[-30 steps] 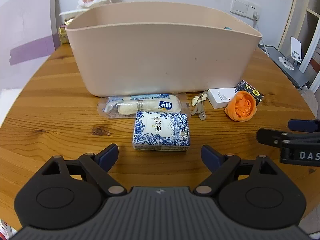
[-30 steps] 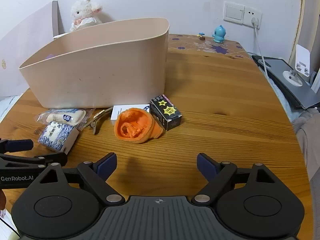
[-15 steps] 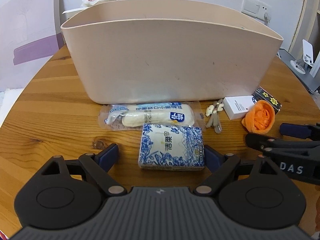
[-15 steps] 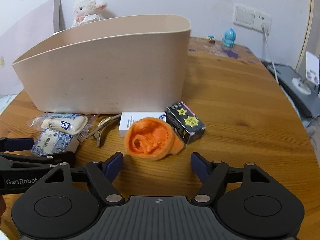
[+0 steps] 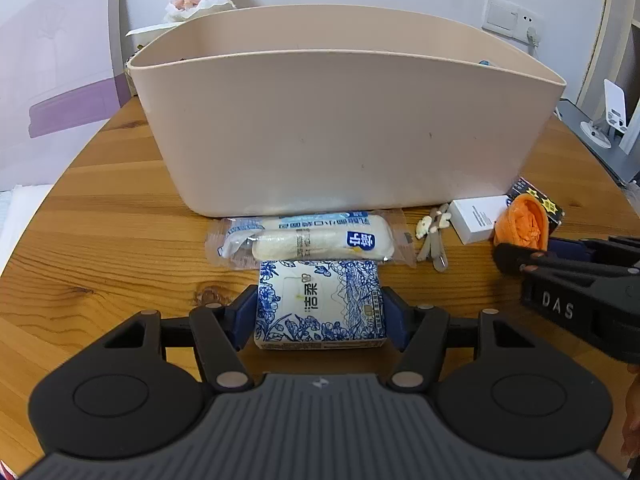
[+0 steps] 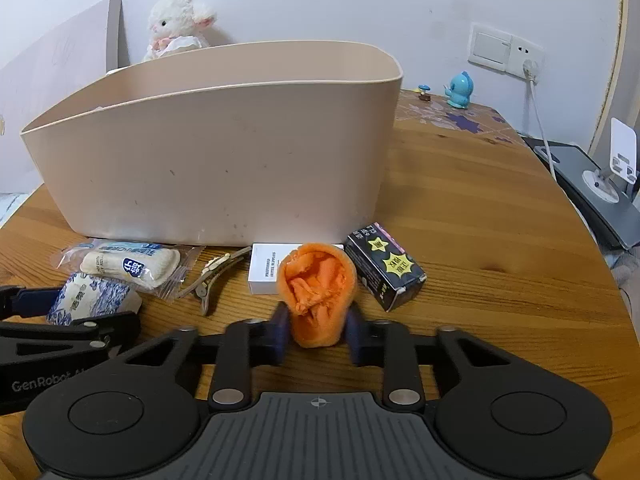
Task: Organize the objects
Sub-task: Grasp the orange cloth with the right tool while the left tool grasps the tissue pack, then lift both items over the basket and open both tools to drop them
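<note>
A big beige bin (image 5: 344, 120) stands on the round wooden table (image 5: 100, 248). In front of it lie a wrapped white snack (image 5: 312, 236), a hair clip (image 5: 434, 236), a white box (image 5: 478, 218), a black starred box (image 6: 384, 266), a blue-and-white tissue pack (image 5: 320, 306) and a rolled orange sock (image 6: 318, 292). My left gripper (image 5: 320, 316) is shut on the tissue pack, which rests on the table. My right gripper (image 6: 316, 328) is shut on the orange sock. The sock also shows in the left wrist view (image 5: 522, 226).
A plush lamb (image 6: 176, 24) sits behind the bin. A small blue figurine (image 6: 460, 90) stands at the far table edge by a wall socket (image 6: 506, 50) with a cord. A grey device with a phone stand (image 6: 600, 184) lies off the table's right side.
Both grippers moved forward and closed: the left jaws came in against the tissue pack, the right jaws against the orange sock. Both were open a second ago.
</note>
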`<act>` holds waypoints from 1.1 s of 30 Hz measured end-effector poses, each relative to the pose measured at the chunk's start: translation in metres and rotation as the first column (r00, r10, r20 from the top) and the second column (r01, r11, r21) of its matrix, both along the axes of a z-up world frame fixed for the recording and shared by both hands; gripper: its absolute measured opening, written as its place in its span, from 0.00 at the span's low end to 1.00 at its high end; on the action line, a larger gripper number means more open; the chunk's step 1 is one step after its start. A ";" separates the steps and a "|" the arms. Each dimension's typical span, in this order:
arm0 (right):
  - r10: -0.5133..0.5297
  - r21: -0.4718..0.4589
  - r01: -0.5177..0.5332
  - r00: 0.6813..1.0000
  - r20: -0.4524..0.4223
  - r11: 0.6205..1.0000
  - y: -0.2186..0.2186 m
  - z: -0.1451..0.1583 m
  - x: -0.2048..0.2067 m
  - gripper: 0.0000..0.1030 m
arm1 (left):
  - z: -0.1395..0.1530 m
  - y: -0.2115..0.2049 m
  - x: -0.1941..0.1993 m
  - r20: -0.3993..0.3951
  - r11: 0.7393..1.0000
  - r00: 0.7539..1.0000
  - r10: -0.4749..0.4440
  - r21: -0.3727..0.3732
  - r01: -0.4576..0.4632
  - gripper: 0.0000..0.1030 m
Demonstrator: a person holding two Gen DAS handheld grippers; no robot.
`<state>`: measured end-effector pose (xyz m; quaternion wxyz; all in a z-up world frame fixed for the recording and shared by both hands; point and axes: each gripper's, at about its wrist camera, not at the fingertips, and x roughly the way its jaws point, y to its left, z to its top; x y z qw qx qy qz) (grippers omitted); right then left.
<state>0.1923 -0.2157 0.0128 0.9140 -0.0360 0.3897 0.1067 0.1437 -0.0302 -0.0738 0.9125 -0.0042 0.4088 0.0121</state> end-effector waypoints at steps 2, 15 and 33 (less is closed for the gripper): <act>-0.002 0.009 0.002 1.000 -0.004 1.000 -0.002 0.000 -0.001 0.13 | 0.000 0.000 -0.003 0.000 1.000 1.000 -0.008 0.000 0.008 0.63; 0.011 0.046 -0.013 0.999 0.040 0.999 -0.011 0.032 -0.040 0.10 | 0.019 0.007 -0.028 0.027 1.000 1.000 -0.016 -0.018 0.016 0.63; 0.008 0.099 -0.036 0.964 0.265 0.994 -0.027 0.125 -0.058 0.10 | 0.113 0.009 -0.054 0.301 0.998 0.952 -0.050 0.050 0.036 0.63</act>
